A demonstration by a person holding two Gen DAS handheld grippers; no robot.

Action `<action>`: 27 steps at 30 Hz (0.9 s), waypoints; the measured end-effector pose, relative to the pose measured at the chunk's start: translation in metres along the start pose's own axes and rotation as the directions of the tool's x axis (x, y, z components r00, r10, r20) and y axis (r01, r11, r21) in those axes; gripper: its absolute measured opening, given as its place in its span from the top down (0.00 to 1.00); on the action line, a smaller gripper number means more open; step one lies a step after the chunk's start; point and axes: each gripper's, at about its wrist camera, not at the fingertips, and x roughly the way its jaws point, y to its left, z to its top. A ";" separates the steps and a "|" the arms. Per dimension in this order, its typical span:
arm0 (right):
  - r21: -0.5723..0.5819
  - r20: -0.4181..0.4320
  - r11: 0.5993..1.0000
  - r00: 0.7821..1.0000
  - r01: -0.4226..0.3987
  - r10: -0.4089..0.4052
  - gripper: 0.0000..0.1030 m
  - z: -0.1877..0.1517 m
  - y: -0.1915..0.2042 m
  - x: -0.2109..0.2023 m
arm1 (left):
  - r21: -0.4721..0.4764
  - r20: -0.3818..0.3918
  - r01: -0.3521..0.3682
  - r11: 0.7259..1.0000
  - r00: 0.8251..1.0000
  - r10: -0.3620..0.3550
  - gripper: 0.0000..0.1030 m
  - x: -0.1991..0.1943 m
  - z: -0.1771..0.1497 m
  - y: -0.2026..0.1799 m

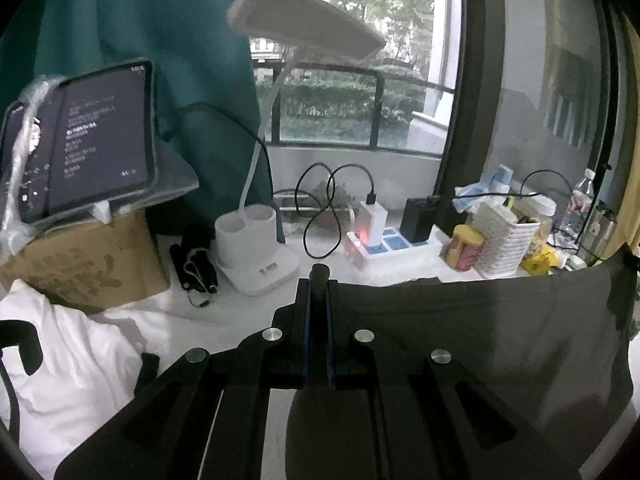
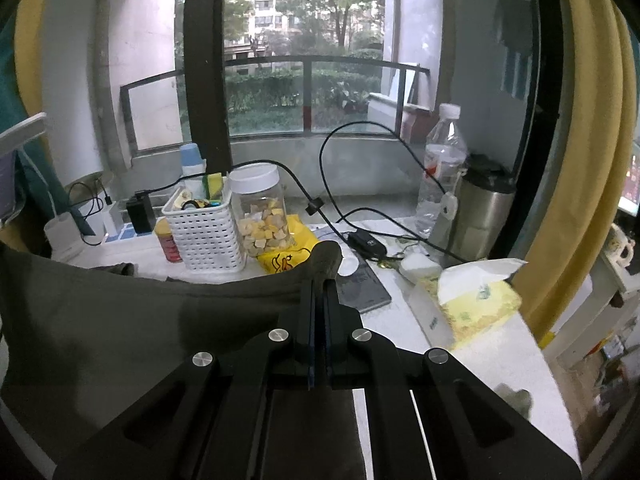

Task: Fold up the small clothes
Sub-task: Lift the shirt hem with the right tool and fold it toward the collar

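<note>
Dark garment (image 1: 500, 328) was held stretched above the bench (image 1: 240, 320), one top corner clamped in the left hand-held gripper (image 1: 319, 280), the other in the right hand-held gripper (image 2: 320, 276). No fold was judged made yet.

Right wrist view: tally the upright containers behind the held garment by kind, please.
White perforated basket: 1
Clear jar with white lid: 1
Red and yellow can: 1
Clear water bottle: 1
Steel tumbler: 1
Total: 5
</note>
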 end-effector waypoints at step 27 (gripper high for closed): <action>0.030 -0.046 1.000 0.999 0.000 0.001 0.96 0.016 -0.002 0.121 | 0.052 -0.085 -0.027 0.998 0.996 0.031 0.96 0.112 0.030 -0.002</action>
